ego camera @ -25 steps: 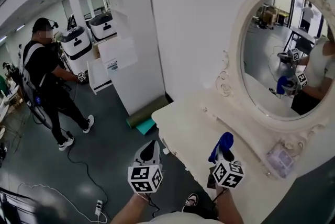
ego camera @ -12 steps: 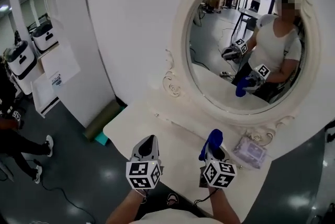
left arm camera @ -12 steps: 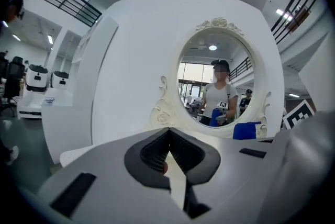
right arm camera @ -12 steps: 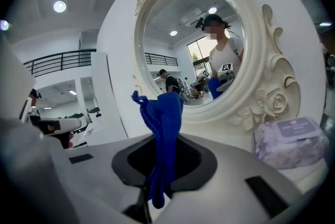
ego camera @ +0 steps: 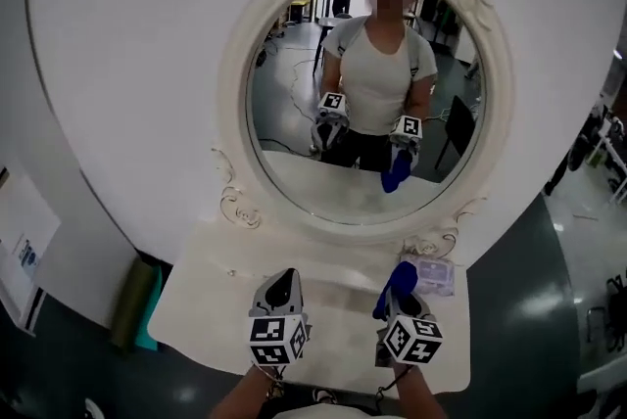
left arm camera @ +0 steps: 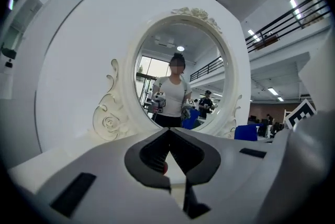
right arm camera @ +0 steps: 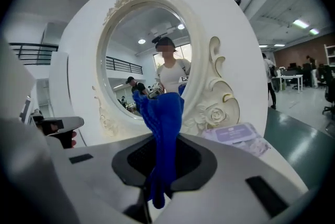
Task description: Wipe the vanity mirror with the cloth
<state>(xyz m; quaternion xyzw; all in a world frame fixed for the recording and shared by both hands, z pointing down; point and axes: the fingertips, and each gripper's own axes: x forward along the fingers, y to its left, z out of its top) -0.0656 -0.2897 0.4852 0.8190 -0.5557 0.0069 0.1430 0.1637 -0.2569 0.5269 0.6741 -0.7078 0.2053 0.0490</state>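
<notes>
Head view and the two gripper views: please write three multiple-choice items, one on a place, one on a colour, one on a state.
1. Where does the packet lie?
A) on the floor
B) on the table, by the base of the mirror
C) on a shelf

2. What colour is the cloth?
A) white
B) green
C) blue

3. In what state is the right tool?
A) open and empty
B) shut on the cloth
C) shut on the packet

Key:
1 B, the packet rests on the white top just below the frame.
2 C, the head view and the right gripper view both show it blue.
3 B, the cloth stands up from between the closed jaws.
</notes>
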